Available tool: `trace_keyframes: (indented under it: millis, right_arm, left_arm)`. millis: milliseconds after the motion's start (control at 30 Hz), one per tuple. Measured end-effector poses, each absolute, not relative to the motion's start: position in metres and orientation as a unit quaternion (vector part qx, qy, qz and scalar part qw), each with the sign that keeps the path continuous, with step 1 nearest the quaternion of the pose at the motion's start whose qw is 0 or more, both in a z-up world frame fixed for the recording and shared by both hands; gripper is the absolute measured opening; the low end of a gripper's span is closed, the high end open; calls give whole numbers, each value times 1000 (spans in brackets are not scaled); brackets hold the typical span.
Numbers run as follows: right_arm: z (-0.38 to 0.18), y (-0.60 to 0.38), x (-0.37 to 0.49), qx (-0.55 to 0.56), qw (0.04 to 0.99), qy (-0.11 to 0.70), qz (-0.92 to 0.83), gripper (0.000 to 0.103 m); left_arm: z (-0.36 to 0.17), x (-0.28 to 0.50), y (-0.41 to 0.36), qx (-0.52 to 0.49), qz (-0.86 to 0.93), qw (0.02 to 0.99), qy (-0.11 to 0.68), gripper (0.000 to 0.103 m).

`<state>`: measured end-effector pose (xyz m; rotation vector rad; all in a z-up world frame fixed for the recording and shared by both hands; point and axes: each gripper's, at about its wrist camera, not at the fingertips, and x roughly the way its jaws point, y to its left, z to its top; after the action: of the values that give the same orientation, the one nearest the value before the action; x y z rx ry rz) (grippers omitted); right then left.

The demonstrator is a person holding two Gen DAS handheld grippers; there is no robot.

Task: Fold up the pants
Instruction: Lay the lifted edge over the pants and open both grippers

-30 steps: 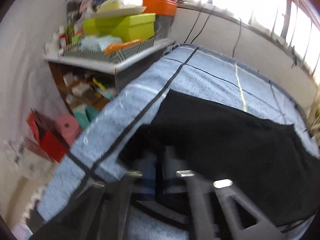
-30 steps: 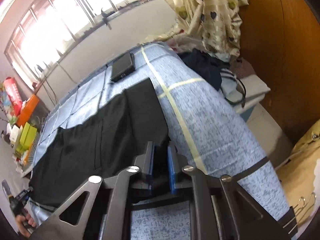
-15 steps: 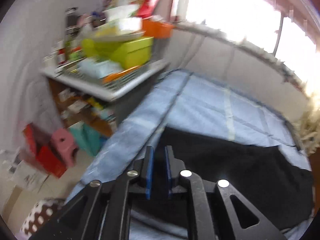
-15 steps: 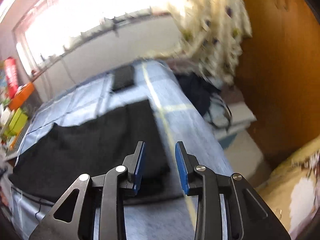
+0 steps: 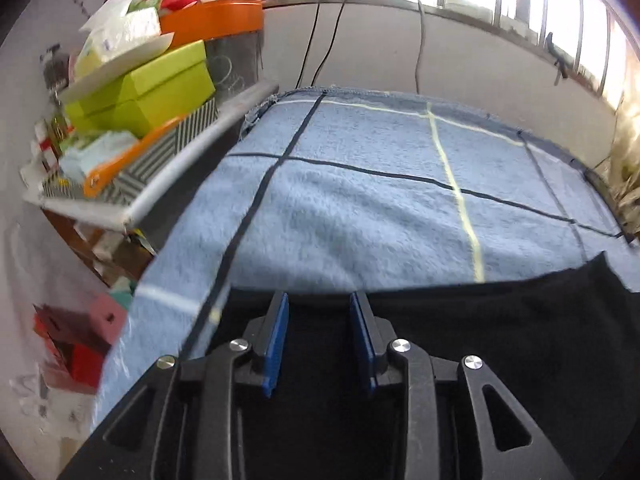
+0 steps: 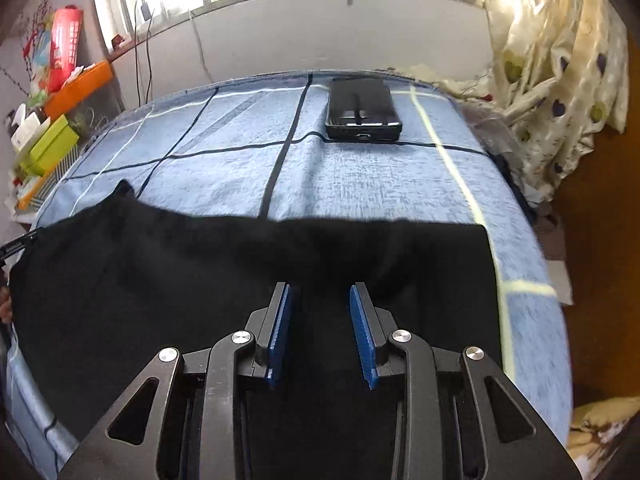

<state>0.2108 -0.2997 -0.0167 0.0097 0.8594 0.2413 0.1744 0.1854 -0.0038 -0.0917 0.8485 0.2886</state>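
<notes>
Black pants (image 6: 168, 280) lie flat as a long band across the near part of a blue checked blanket (image 6: 360, 184) on the bed. In the left wrist view the pants (image 5: 500, 332) fill the lower right. My left gripper (image 5: 320, 300) is open and empty above the pants near their far edge at the left end. My right gripper (image 6: 320, 292) is open and empty above the pants near the right end. The tip of the left gripper shows at the far left edge of the right wrist view (image 6: 16, 246).
A black phone (image 6: 362, 110) lies on the blanket at the far side. A cluttered shelf with green boxes (image 5: 152, 84) stands left of the bed. A window wall with cables runs behind. Curtains (image 6: 552, 80) and a wooden wardrobe are on the right.
Both grippers were shut on the pants' near edge, then opened and let go. The pants now lie folded over as a narrower band, and both grippers point toward the window.
</notes>
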Motion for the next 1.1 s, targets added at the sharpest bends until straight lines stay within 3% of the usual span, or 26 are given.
trace_keyframes:
  millis: [200, 367, 433, 467, 633, 867, 1100]
  right_arm:
    - [7, -302, 196, -6, 920, 377, 104, 32]
    - [-11, -336, 207, -3, 919, 391, 52, 33]
    - [-9, -346, 210, 15, 915, 401, 38, 43]
    - [-5, -348, 205, 25, 916, 399, 38, 43]
    - [10, -320, 149, -1, 921, 377, 96, 43]
    - [-20, -261, 88, -83, 899, 398, 162, 43]
    - [-16, -266, 76, -89, 905, 392, 142, 43]
  left_arm:
    - [14, 159, 178, -48, 135, 910, 390, 35]
    - [17, 142, 153, -40, 85, 922, 377, 35]
    - [13, 145, 147, -35, 87, 915, 392, 35]
    - [14, 143, 144, -39, 83, 914, 394, 35]
    - [24, 102, 110, -43, 30, 926, 374, 35]
    - [10, 61, 43, -9, -66, 919, 388, 35]
    - [7, 45, 41, -8, -53, 917, 396, 35]
